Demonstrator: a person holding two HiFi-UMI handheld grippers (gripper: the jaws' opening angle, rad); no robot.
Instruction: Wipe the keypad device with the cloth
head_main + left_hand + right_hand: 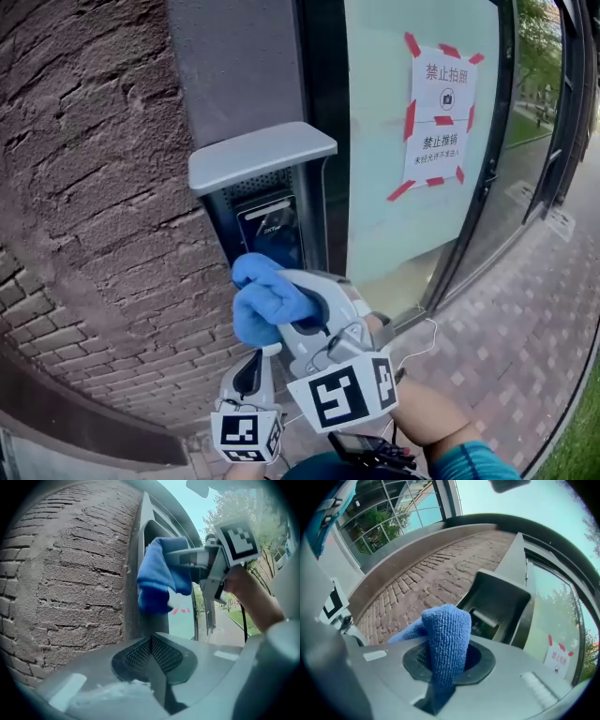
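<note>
Your right gripper (312,317) is pinching the blue microfibre cloth (265,298). Its jaws are clamped on a fold, and the bunched fabric sticks out past the tips (the right gripper view shows that fold standing up between them). You hold the cloth in front of the lower part of the black keypad device (270,228), just under its dark screen. Whether the fabric actually touches the housing cannot be told from these views. The device is mounted against the brown brick wall (94,187), sheltered by a flat grey metal hood (258,153) just above it.

Your left gripper (251,373) hangs lower and closer to you, just beside the right one. Its jaws are pressed together with nothing between them, and it is apart from both the cloth and the device.

To the right of the device, a glass pane (375,141) carries a white paper notice (439,112) fixed with strips of red tape at its corners. Your right forearm (427,412) shows near the bottom edge of the head view.
</note>
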